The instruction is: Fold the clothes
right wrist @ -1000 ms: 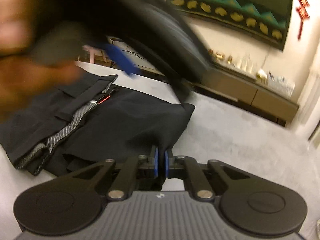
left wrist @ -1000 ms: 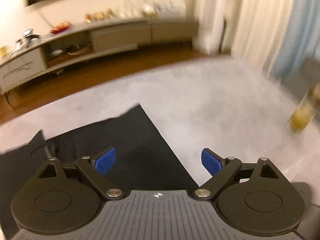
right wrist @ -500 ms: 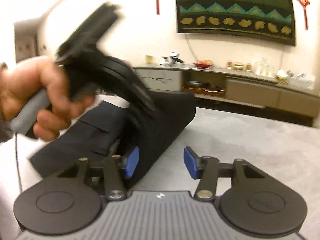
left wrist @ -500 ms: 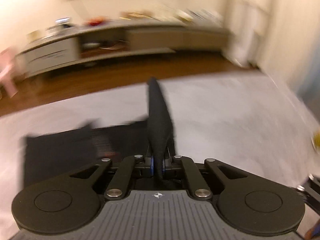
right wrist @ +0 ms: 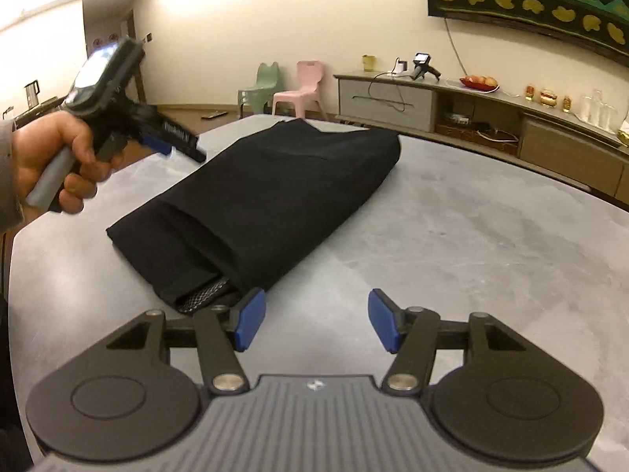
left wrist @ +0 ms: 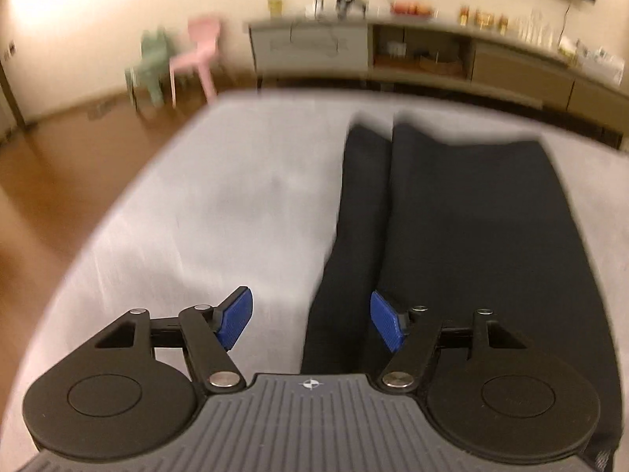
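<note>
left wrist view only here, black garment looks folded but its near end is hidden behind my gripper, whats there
Observer: In the right wrist view a grey mesh lining pokes out of the near open end of the black garment.
Operator: is the right gripper holding it
Observer: No. The right gripper is opening, only grey table between its pads.
Operator: where am i from there
Observer: The left gripper, in a hand, hovers off the garment's far left side.
</note>
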Demonstrator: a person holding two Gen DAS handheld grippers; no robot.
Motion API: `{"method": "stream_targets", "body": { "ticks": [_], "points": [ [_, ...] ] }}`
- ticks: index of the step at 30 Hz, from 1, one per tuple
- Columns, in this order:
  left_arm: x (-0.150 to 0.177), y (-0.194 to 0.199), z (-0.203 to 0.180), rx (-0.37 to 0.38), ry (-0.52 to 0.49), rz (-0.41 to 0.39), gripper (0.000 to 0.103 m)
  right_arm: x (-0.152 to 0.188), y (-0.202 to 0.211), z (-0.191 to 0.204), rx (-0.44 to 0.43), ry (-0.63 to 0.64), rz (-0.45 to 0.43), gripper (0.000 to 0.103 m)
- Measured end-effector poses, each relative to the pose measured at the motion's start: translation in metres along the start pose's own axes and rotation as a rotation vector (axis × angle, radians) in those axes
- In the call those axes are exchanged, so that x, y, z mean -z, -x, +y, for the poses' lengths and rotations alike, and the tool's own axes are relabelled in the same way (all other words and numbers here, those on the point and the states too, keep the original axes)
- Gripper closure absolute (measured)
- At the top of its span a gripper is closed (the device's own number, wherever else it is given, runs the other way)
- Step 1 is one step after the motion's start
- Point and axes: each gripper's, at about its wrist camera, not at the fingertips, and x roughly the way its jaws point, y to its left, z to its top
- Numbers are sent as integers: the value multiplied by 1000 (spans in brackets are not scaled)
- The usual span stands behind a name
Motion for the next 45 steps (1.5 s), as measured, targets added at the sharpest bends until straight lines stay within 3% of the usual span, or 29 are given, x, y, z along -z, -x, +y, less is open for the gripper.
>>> {"method": "stream_targets", "body": {
  "ticks": [1,4,6,8,10,13,17,20,24,26,27,30,32,34,37,40,41,43,44,45],
  "points": [
    [5,-6,0,12,27,29,38,0,0,-2,12,-5,4,44],
    [22,7,-20,68,97,20,44,5,-5,-9,65,-39,20,45],
    [37,16,-44,143,122,25,44,0,-3,-20,104,-78,22,45],
    [55,32,-81,279,60,36,43,-6,2,-36,151,-124,14,45],
    [69,45,-111,472,-28,69,41,-9,8,-53,209,-168,0,45],
    [76,58,-117,562,-14,62,43,-11,21,-65,267,-171,-42,45],
    [61,55,-86,515,37,-16,43,-11,32,-46,222,-49,-91,44],
    [45,32,-64,470,77,-26,43,-11,21,-20,211,88,-76,40],
    [31,3,-67,326,-3,-39,40,-1,-9,-5,291,220,26,46],
    [28,-7,-63,211,-4,-42,40,5,-20,-8,297,226,130,54],
    [27,-9,-60,202,10,-37,40,8,-20,-9,308,227,160,53],
    [26,-2,-56,215,36,-43,42,9,-9,-8,338,265,209,53],
    [26,10,-59,267,44,-79,43,9,-5,-7,362,292,240,53],
    [27,22,-69,339,27,-105,43,3,0,-9,394,274,182,53],
    [32,20,-87,412,-16,-65,43,-7,-3,2,378,304,72,50],
    [44,9,-107,406,-58,-27,43,-8,-32,16,376,404,72,47],
    [47,8,-110,398,-69,-20,43,-7,-44,16,375,412,96,51],
    [49,5,-115,382,-89,-31,43,-6,-62,11,370,405,127,73],
    [52,11,-117,376,-94,-35,43,-7,-68,9,368,396,135,90],
    [54,14,-117,372,-94,-37,43,-10,-67,10,371,391,126,99]
  ]
}}
